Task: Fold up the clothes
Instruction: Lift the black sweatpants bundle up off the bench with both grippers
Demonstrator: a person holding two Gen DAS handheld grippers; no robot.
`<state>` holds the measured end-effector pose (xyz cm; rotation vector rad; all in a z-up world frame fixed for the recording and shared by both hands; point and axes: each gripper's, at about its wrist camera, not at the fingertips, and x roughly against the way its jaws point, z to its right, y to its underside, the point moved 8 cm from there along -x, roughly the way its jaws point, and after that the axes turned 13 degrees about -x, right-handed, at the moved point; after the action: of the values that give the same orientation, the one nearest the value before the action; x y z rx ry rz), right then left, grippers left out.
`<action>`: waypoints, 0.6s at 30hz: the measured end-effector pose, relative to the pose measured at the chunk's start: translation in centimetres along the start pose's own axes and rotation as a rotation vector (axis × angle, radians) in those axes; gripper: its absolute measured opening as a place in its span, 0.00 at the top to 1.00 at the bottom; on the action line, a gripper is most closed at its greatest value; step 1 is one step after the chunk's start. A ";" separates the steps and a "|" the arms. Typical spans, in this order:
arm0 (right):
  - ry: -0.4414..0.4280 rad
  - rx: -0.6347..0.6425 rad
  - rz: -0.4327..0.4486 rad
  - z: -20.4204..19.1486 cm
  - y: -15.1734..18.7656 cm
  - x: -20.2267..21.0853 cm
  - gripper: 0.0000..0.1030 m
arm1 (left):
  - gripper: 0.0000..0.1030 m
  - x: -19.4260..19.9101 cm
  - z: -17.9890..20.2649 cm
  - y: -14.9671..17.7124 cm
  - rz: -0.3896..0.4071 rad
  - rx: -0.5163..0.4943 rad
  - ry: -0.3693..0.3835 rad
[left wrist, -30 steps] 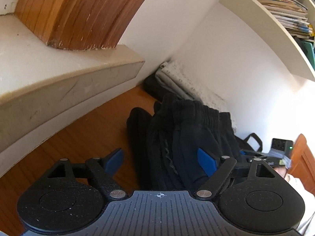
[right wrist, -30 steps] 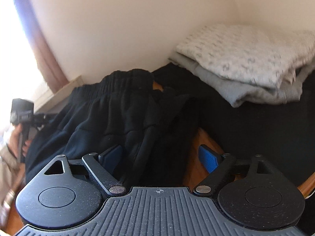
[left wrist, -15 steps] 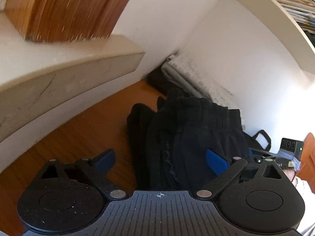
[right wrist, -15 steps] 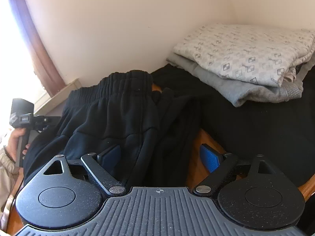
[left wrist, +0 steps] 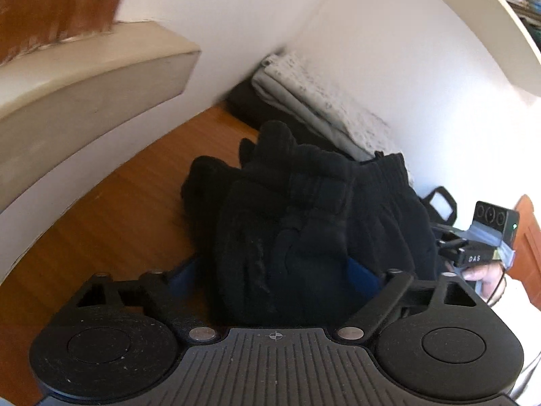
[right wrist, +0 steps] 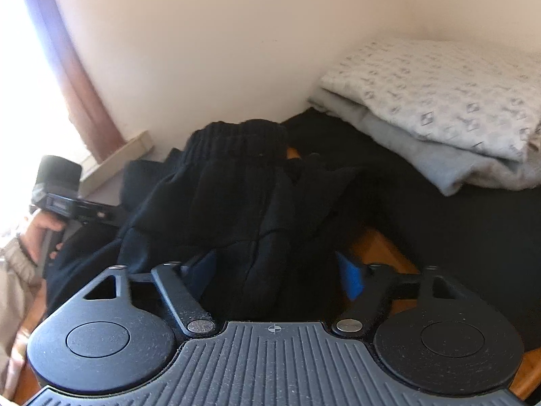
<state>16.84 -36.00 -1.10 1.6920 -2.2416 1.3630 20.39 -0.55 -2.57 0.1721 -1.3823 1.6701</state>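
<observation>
Black sweatpants (left wrist: 304,203) lie bunched on the wooden table (left wrist: 135,209), ribbed waistband toward the wall. My left gripper (left wrist: 272,280) is open, its blue pads on either side of a thick bunch of the black cloth. In the right wrist view the same sweatpants (right wrist: 236,186) fill the middle. My right gripper (right wrist: 277,270) is open too, with black cloth lying between its fingers. Bare wood (right wrist: 375,247) shows beside its right pad.
A folded stack, patterned white on grey (right wrist: 439,101), sits on a black garment (right wrist: 456,223) in the corner by the wall. A pale window ledge (left wrist: 84,77) overhangs the table's left side. A person's hand (left wrist: 483,274) holds the other gripper at the right.
Both grippers have moved forward, so the black cloth now sits deeper between the fingers. The left view is blurred by motion. Neither pair of fingers has visibly come together.
</observation>
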 end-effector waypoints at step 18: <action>-0.024 0.166 0.151 -4.8 -0.3 3.4 0.72 | 0.50 2.4 4.3 -1.9 0.169 -0.156 -0.024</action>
<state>13.52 -35.54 3.71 1.6207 -2.3727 1.6117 18.55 -2.91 1.74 -0.0155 -1.5748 1.6923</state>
